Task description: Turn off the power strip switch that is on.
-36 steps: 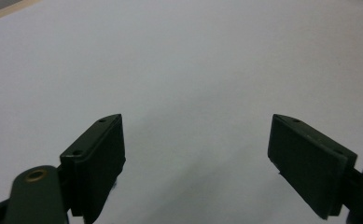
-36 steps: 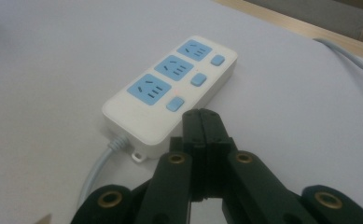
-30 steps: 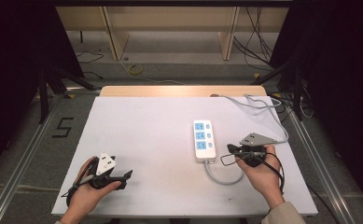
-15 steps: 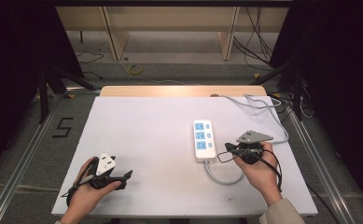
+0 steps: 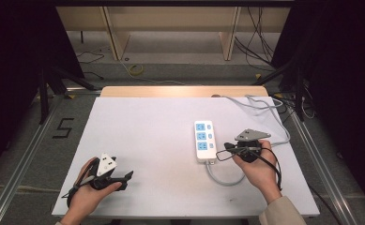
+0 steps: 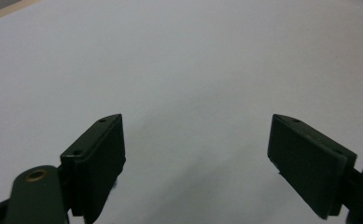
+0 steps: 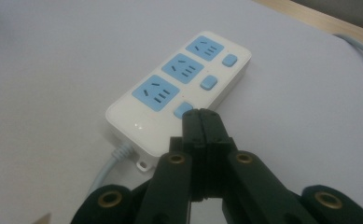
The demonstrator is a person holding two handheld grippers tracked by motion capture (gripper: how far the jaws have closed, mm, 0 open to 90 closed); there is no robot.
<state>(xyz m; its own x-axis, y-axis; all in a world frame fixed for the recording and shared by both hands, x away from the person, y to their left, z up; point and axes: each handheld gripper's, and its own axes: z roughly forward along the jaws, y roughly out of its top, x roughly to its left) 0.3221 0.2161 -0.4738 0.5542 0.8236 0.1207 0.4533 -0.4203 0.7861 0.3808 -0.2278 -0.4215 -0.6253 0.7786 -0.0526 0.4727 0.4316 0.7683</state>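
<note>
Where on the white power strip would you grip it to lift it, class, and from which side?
Grip the power strip across its narrow width near the middle, from above. It lies flat, with straight long sides that suit the jaws; the cable leaves its near end.

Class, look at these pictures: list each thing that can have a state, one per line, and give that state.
Power strip: lying flat on the table, all three sockets empty.
Right gripper: shut, holding nothing, tips at the nearest blue switch.
Left gripper: open, holding nothing, over bare table.
Strip's cable: attached, looping on the table.
</note>
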